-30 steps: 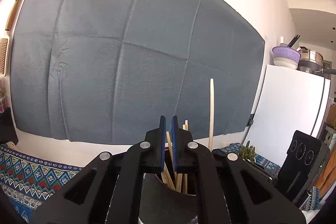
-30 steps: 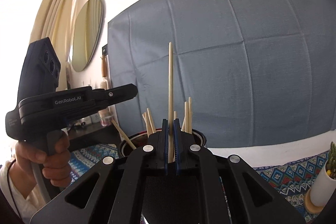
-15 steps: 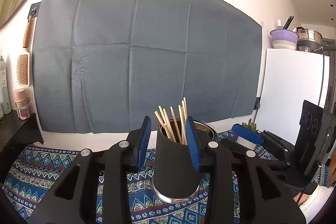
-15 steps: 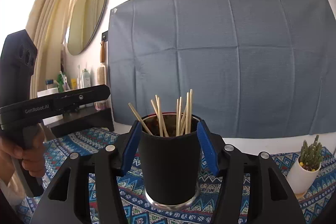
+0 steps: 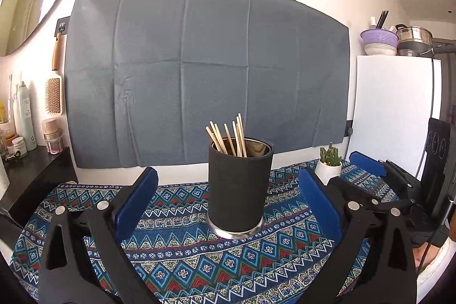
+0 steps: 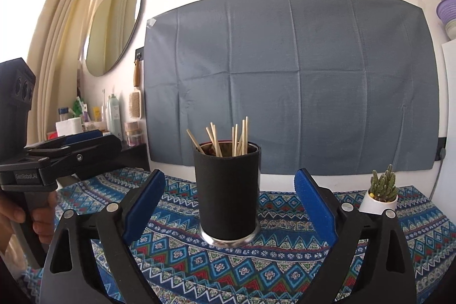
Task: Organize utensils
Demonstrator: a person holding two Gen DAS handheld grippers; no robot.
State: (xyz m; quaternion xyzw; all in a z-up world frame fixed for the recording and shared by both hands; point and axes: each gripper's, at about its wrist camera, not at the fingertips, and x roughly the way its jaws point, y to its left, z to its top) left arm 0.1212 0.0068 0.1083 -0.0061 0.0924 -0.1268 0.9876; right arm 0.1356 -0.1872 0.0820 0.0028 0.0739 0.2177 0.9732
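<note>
Left gripper (image 5: 228,190) has its blue pads spread wide and still opening, nothing pressed between them; the same holds for the right gripper (image 6: 229,191), whose jaws are also opening and grip nothing. Between and beyond each pair of pads stands the cup (image 5: 239,187), a black cylinder with a metal base ring, upright on the patterned cloth (image 5: 182,258). Neither pad touches the cup's wall; a gap of cloth shows on both sides in each view. Chopsticks (image 5: 228,137) stand bunched in the cup, leaning at slightly different angles, tips above the rim. In the right wrist view the left gripper appears at the left edge, held by a hand (image 6: 17,215), well left of the cup. A small cactus pot (image 6: 380,197) sits on the cloth to the right of the cup.
</note>
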